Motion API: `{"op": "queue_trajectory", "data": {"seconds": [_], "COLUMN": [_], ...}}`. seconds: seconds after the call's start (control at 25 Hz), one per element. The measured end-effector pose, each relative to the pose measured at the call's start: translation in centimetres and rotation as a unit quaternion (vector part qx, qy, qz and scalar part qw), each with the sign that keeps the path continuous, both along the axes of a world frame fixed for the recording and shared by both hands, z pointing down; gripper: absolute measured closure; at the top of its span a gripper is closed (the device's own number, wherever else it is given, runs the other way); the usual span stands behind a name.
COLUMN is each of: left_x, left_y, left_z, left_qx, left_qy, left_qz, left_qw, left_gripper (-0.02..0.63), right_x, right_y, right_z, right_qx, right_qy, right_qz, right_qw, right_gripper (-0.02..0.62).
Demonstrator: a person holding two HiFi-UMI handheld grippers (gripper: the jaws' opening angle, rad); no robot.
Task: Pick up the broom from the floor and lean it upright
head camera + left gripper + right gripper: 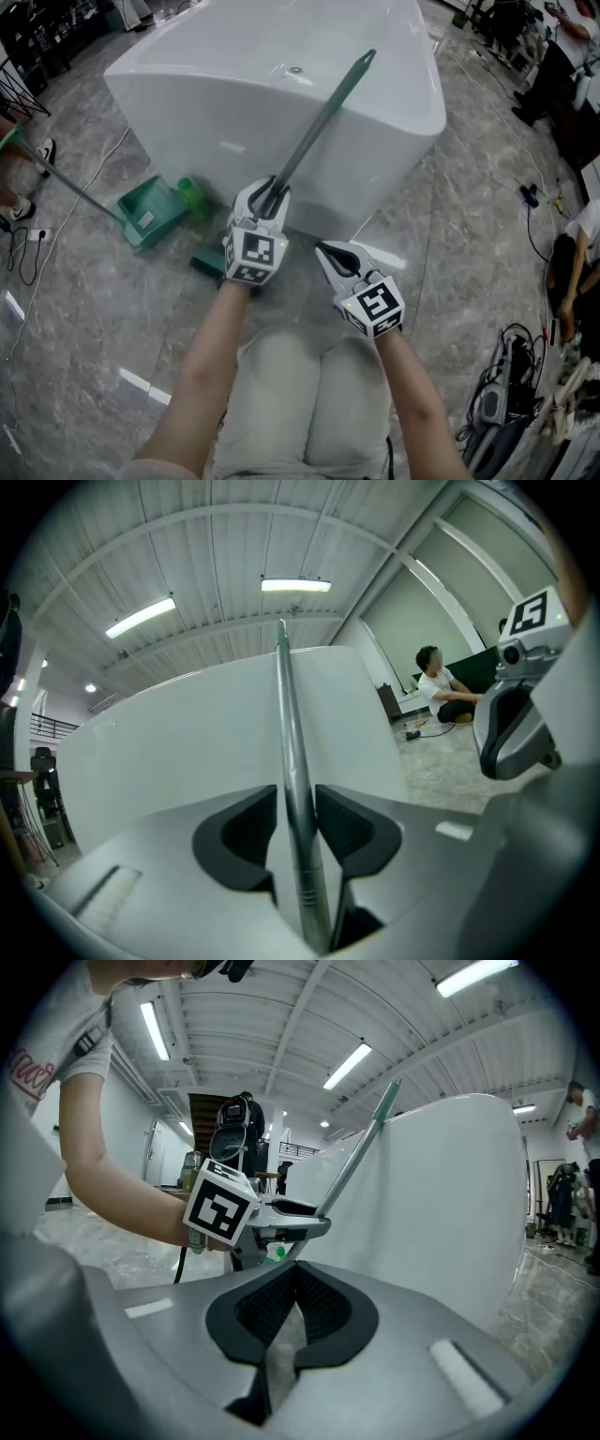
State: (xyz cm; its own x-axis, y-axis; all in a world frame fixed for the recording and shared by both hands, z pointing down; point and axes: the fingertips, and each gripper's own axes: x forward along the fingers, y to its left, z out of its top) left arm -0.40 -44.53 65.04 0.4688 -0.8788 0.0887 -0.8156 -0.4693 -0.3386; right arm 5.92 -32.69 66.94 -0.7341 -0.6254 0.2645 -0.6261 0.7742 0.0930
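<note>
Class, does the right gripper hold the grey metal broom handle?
No: the right gripper is shut on nothing; the left gripper grips the grey metal broom handle.

The left gripper pointed level, its jaws closed on the broom handle. Just right of it, the right gripper tipped slightly downward, jaws together and empty. The left forearm and right forearm reached forward.
</note>
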Motion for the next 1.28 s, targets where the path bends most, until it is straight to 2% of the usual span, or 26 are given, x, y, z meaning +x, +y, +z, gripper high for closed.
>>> {"op": "queue_trajectory", "data": {"seconds": [0.16,0.24,0.44,0.6,0.64,0.76,0.96,1.28], "left_x": [-0.3,-0.4,-0.4,0.4,0.5,0.5,0.3,-0.4], "left_y": [0.2,0.6,2.7,5.0,5.6,7.3,11.0,16.9], "left_z": [-0.3,-0.7,-3.8,-8.7,-10.2,-14.7,-22.5,-36.2], "left_qx": [-0.008,-0.020,-0.064,-0.077,-0.078,-0.085,-0.102,-0.123], "left_qy": [-0.003,-0.004,-0.014,-0.018,-0.017,-0.008,0.009,0.064], "left_qz": [-0.002,-0.001,0.003,0.017,0.019,0.021,0.026,0.037], "left_qw": [1.0000,0.9998,0.9978,0.9967,0.9967,0.9961,0.9944,0.9896], "left_gripper": [0.357,0.306,0.293,0.296,0.311,0.407,0.606,0.606], "right_x": [0.1,0.3,0.4,0.5,0.5,0.4,-0.1,-1.1], "right_y": [0.3,0.7,2.0,2.6,2.7,2.9,5.0,9.4], "right_z": [-0.6,-1.4,-6.2,-12.1,-13.6,-18.1,-25.7,-38.5], "right_qx": [-0.008,-0.019,-0.054,-0.065,-0.066,-0.077,-0.102,-0.102], "right_qy": [-0.002,-0.003,-0.013,-0.025,-0.028,-0.036,-0.048,-0.073], "right_qz": [-0.001,-0.002,-0.005,-0.002,0.000,0.009,0.015,0.019], "right_qw": [1.000,1.000,0.998,0.998,0.997,0.996,0.994,0.992], "right_gripper": [0.594,0.594,0.594,0.594,0.594,0.594,0.594,0.594]}}
